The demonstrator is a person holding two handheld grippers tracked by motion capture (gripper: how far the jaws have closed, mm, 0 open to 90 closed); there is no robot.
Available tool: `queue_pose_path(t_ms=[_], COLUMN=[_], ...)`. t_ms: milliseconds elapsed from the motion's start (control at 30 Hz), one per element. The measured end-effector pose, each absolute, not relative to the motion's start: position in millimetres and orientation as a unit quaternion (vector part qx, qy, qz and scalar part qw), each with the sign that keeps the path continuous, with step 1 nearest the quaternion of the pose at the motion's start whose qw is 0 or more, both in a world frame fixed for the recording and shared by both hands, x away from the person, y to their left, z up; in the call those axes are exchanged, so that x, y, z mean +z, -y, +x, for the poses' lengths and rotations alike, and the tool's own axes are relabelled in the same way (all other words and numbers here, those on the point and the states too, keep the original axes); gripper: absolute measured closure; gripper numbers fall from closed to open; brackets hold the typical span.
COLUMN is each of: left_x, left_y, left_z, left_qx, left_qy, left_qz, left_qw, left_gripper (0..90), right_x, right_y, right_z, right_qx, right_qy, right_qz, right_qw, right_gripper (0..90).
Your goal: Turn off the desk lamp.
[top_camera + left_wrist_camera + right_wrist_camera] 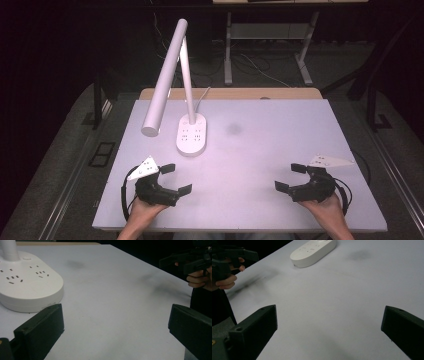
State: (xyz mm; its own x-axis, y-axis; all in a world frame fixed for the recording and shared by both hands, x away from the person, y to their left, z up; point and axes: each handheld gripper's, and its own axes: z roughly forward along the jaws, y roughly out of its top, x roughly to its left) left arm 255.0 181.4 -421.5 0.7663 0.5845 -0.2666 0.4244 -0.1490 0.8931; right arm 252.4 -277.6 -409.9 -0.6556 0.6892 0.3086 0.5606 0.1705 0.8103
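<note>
A white desk lamp (191, 131) stands at the far left of the table (280, 150), its oval base carrying rows of sockets and its long head (164, 80) slanting down toward the near left. The left gripper (176, 179) rests near the front edge, just short of the base, jaws wide apart and empty. The right gripper (289, 176) sits well apart on the other side, jaws likewise spread with nothing between them. Reaching the lamp looks best done from the left, coming in low under the overhanging head so the jaws do not knock it. A faint dark smudge (233, 129) marks the tabletop beside the base; nothing else blocks the way.
</note>
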Motion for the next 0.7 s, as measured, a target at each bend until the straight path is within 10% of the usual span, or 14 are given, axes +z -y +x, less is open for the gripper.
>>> queue_pose_path(t_ms=[700], left_x=[-420.9], left_y=[-180.5], left_z=[255.1], left_qx=[0.065], left_qy=[-0.328], left_qz=[0.759], left_qw=[0.558], left_gripper=[0.0], right_x=[-411.1], right_y=[279.2], right_z=[250.9], right_qx=[0.485], right_qy=[-0.769], right_qz=[0.413], right_qw=[0.053], right_gripper=[0.4])
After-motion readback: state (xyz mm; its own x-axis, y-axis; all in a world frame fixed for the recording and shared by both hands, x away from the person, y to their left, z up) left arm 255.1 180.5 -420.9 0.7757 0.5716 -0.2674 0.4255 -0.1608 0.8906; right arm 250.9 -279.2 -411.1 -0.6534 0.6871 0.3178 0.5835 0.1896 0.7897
